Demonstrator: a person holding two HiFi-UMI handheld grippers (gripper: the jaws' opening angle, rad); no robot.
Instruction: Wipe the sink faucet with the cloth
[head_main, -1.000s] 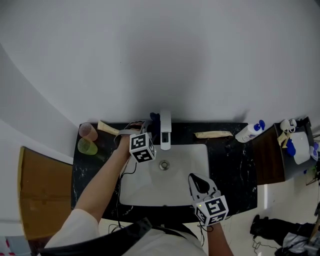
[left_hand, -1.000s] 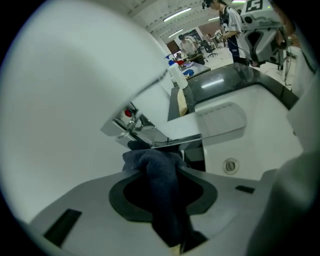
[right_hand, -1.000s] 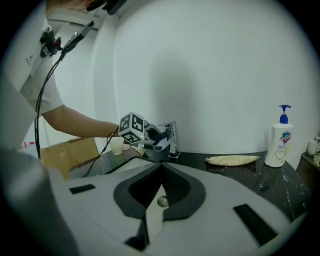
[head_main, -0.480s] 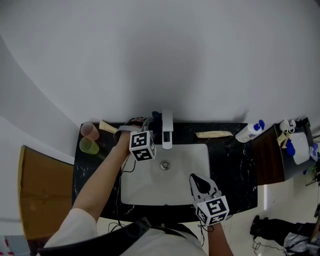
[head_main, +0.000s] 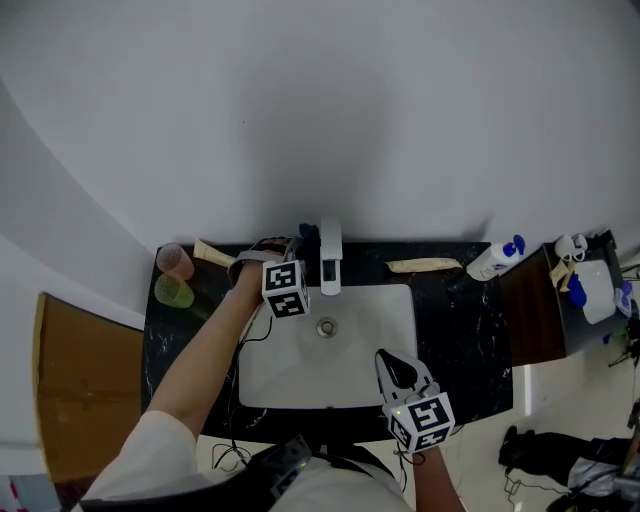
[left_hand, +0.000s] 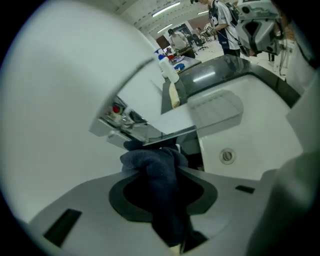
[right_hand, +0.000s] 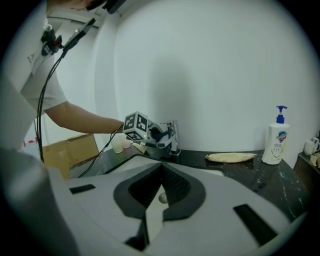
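Observation:
A chrome faucet (head_main: 330, 256) stands at the back of the white sink (head_main: 380, 340). My left gripper (head_main: 302, 248) is at the faucet's left side, shut on a dark blue cloth (head_main: 308, 236). In the left gripper view the cloth (left_hand: 159, 172) bunches between the jaws and presses against the faucet (left_hand: 131, 122). My right gripper (head_main: 398, 366) hovers over the sink's front edge, shut and holding nothing. The right gripper view has its closed jaws (right_hand: 161, 169) pointing across the basin at the faucet (right_hand: 173, 136) and the left gripper (right_hand: 149, 134).
On the black counter (head_main: 470, 320) lie a beige rag (head_main: 425, 266) and a soap bottle (head_main: 497, 262) to the right. A pink cup (head_main: 176, 261), a green cup (head_main: 173, 292) and another beige piece (head_main: 214, 254) sit to the left. A side shelf (head_main: 585, 290) stands far right.
My left gripper has rolled a little at the faucet with the cloth still in it. The right gripper has stayed where it was.

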